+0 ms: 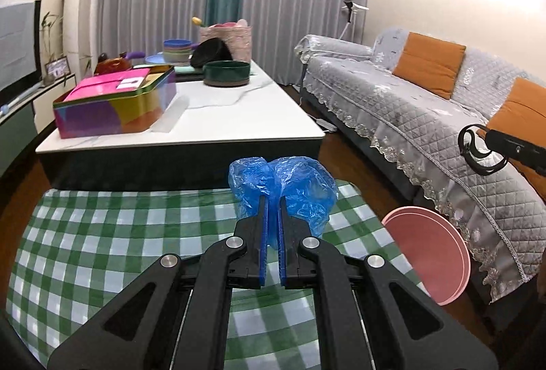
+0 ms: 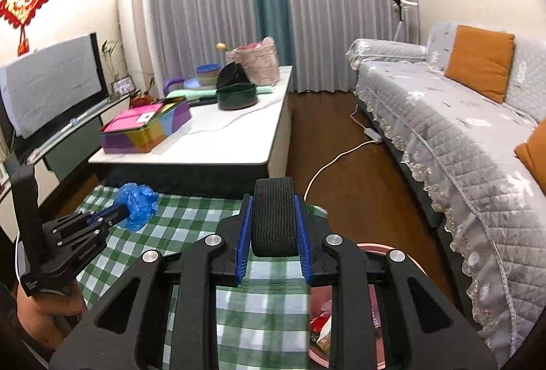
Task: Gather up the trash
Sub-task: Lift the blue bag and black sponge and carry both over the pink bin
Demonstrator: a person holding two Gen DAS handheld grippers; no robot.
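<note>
Trash: crumpled blue plastic bag (image 1: pixel 283 189) and black elastic band (image 2: pixel 273 216), both held above the green checked cloth (image 1: pixel 119 233).
Left gripper (image 1: pixel 272 209): clamped on the bag.
Right gripper (image 2: pixel 273 226): pinching the band.
Pink bin (image 1: pixel 430 247): beside the cloth, wrappers inside.

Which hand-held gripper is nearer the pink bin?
Right. The right hand-held gripper is directly above the pink bin; the left hand-held gripper is farther left, over the checked cloth.
</note>
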